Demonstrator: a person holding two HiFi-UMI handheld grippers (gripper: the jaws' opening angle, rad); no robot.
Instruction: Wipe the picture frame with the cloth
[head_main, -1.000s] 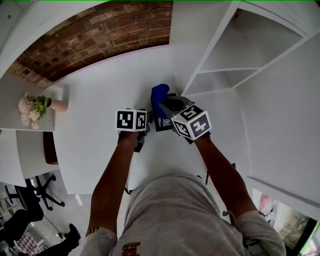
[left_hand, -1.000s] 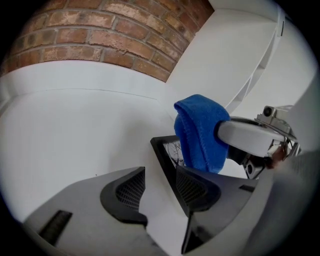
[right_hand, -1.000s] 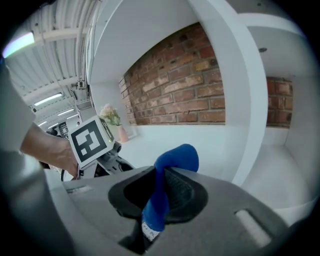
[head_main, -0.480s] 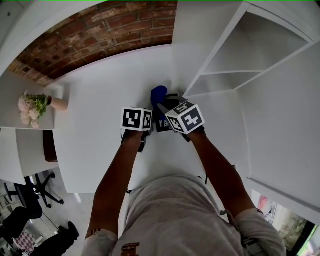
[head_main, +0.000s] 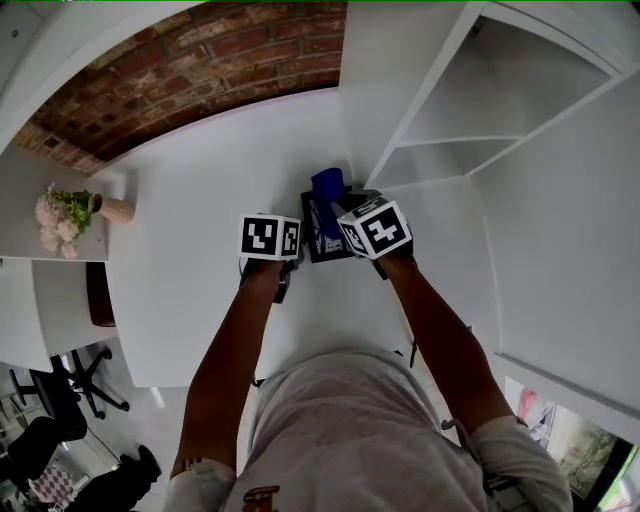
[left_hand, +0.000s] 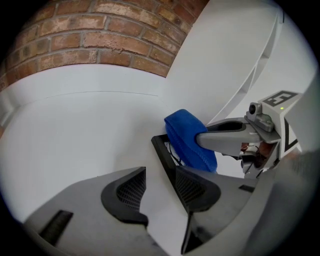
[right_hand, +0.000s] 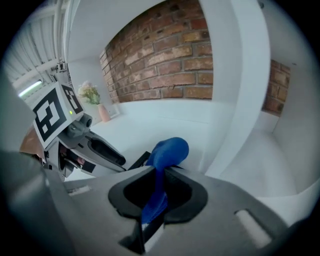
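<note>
Right gripper (right_hand: 159, 181) has shifted forward and a bit left since a second ago, and the cloth (head_main: 327, 185) now sits over the far edge of the picture frame (head_main: 320, 240). Right gripper view: jaws clenched on the blue cloth, bunched end poking out ahead; in the head view the marker cube covers this grip. Left gripper (left_hand: 159, 175) view: jaws apart, white tabletop (left_hand: 90, 130) between them, frame's black edge against the right-hand jaw, not clamped. Frame on tabletop beside a white shelf (head_main: 450, 140).
</note>
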